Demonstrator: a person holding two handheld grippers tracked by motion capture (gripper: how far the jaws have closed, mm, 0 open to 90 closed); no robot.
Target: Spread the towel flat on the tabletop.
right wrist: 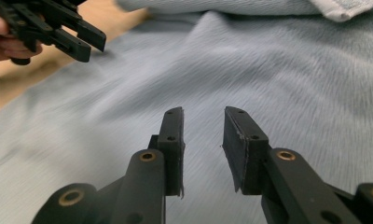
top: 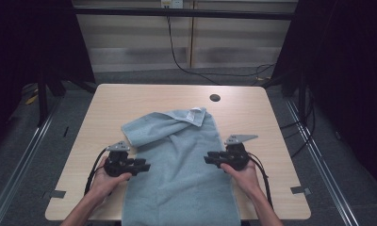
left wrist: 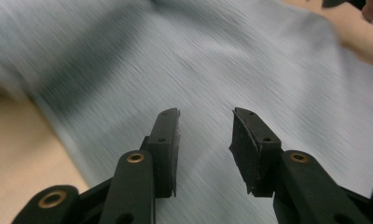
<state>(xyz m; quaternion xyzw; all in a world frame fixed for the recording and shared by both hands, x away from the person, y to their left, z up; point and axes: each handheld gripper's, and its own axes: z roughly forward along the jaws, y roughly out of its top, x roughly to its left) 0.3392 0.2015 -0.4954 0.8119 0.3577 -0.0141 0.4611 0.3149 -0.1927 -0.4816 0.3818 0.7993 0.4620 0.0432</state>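
A grey-blue towel (top: 182, 174) is spread across the lower middle of the desk (top: 130, 101), its far end folded over. The left claw (top: 143, 166) and right claw (top: 210, 159) are held partly open over its side edges, nothing gripped.

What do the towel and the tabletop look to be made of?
Towel: soft terry-like cloth, pale blue-grey, matte; fine nap shows in both gripper views, and it folds limply, with a hemmed corner. Table: probably wood-look laminate, light beige with a smooth, slightly glossy face and a round cable hole.
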